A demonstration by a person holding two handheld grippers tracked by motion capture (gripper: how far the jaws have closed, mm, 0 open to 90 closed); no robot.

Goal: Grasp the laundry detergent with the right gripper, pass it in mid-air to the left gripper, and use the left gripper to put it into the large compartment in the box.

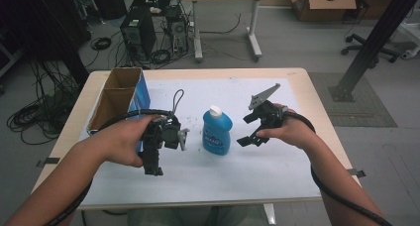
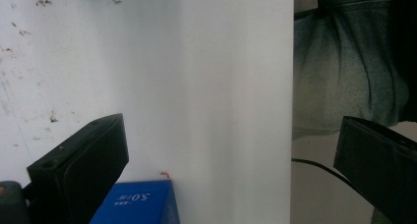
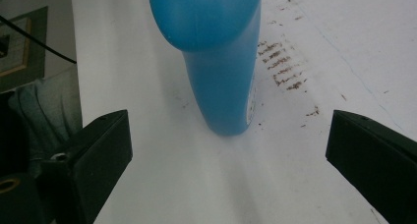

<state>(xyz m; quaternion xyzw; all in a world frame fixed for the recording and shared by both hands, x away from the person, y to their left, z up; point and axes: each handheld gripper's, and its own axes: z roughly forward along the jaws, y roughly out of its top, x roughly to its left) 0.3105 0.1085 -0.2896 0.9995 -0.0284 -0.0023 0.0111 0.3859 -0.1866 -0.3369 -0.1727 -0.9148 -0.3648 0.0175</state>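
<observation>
A: Status on your R gripper [image 1: 250, 129]?

B: Jaws spread wide, nothing between them. You're holding it just right of the bottle [image 1: 216, 132], not touching, jaws aimed toward it. In the right gripper view the bottle [image 3: 221, 62] sits dead centre ahead of the gap, upright on the sheet [image 3: 162, 184], w/ brown scuff marks [image 3: 282, 64] on the paper beside it.

A: And the L gripper [image 1: 154, 161]?

B: Also spread, empty. It's just left of the bottle, jaws pointing down and back toward your side of the table [image 1: 317, 94]. Left gripper view has the jaws far apart over bare sheet [image 2: 196, 86], w/ a blue box corner [image 2: 137, 204] at the bottom edge between them.

A: Bottle pos?

B: Standing upright mid-table on the white sheet [image 1: 208, 171], white cap [image 1: 215, 110] up, label facing you. It sits between your two grippers, closer to neither by much.

A: Anything else on the table?

B: Open cardboard box [image 1: 115, 99] w/ a blue side at far left, two compartments; can't tell what's inside. It's right behind your L hand [image 1: 124, 139]. R hand [image 1: 292, 132] is clear of everything.
</observation>
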